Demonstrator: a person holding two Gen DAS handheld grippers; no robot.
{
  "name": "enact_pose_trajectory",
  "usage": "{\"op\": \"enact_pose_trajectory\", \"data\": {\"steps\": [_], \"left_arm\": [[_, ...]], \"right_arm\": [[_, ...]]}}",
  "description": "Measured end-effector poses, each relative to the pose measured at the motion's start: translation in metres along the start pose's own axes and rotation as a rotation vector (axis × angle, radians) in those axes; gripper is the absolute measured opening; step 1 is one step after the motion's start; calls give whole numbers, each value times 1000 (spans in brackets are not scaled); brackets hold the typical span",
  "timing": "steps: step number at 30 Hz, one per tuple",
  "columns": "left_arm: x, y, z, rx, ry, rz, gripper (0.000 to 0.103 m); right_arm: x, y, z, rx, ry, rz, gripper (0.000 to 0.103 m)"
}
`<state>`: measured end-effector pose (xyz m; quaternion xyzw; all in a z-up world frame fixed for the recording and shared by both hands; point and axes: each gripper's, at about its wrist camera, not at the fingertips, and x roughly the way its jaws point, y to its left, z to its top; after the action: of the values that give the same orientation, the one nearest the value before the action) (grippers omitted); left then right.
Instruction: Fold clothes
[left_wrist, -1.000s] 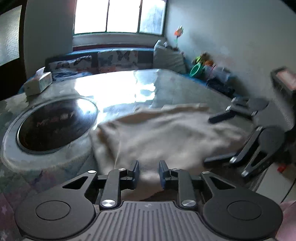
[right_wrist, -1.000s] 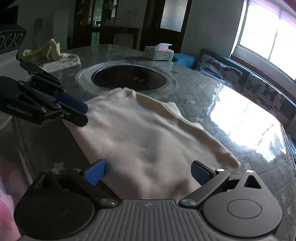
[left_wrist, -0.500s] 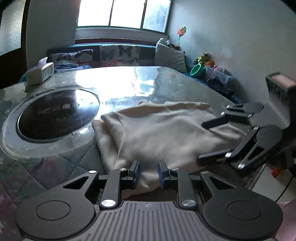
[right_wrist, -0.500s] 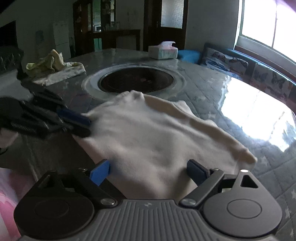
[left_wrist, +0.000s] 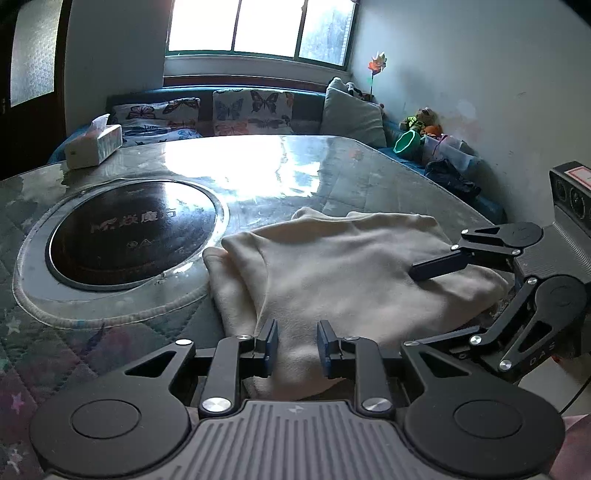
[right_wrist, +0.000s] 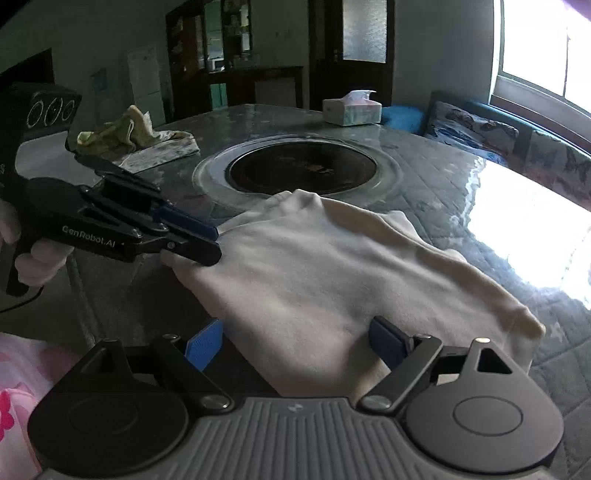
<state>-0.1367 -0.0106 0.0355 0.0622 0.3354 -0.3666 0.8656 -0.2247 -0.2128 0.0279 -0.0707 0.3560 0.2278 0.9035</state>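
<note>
I am working a cream-coloured soft knit garment that lies spread on the quilted grey glass-topped tabletop, its near edge draped toward me over the rim and its far tip reaching the round dark inset plate. The left hand-held gripper stands narrow, with a fold of the near left edge of the cloth running between its blue pads; in the right wrist view the pads sit on that corner, so I judge it held. The right hand-held gripper is wide and its jaws are closing, the cloth's near right edge lying between them but not yet pinched. The garment's long axis runs left to right across both hands, so each hand-held gripper has its own near corner directly ahead and below. Once the right one bites, I expect to carry both corners away from me toward the plate
</note>
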Motion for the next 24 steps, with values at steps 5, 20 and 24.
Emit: {"op": "enact_pose_trajectory", "data": {"steps": [5, 20, 24], "left_arm": [[-3, 7, 5, -40, -13, 5, 29], [8, 16, 9, -125, 50, 101, 72], [7, 15, 9, -128, 51, 120, 80]], "right_arm": [[0, -5, 11, 4, -29, -10, 88], [8, 10, 15, -26, -1, 10, 89], [8, 20, 18, -60, -3, 15, 89]]}}
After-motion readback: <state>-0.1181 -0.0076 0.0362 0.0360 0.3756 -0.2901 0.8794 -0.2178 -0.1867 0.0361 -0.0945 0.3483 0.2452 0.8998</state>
